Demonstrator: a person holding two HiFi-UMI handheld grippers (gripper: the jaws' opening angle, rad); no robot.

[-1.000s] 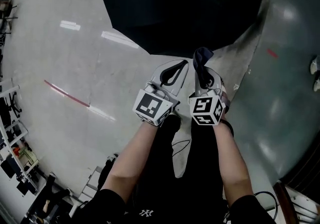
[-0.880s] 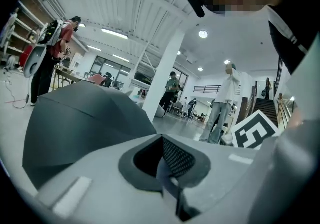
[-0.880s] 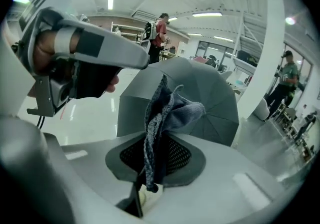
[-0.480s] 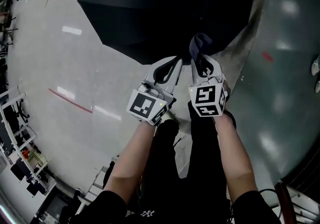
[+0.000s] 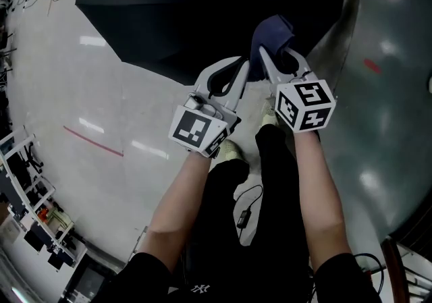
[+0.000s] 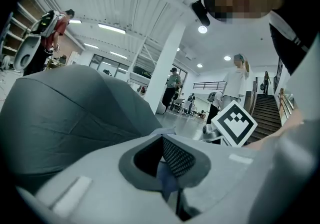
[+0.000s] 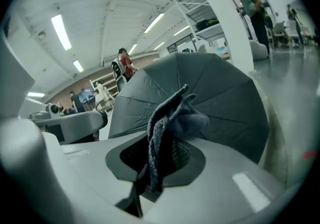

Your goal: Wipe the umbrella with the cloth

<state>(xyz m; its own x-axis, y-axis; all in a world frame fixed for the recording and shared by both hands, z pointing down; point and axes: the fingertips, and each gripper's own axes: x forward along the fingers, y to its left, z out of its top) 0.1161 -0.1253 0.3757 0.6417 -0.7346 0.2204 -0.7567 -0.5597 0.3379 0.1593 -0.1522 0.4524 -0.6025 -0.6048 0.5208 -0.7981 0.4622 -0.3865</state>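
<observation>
Right gripper (image 5: 275, 59) clamps a crumpled dark blue cloth (image 5: 272, 30) before the open black fabric umbrella (image 5: 202, 11) on the floor (image 5: 101, 92); left gripper (image 5: 237, 73) closed, empty. Pinched thinly, it may slip during wiping.

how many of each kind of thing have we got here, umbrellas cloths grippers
umbrella: 1
cloth: 1
grippers: 2 (left gripper, right gripper)
total: 4
</observation>
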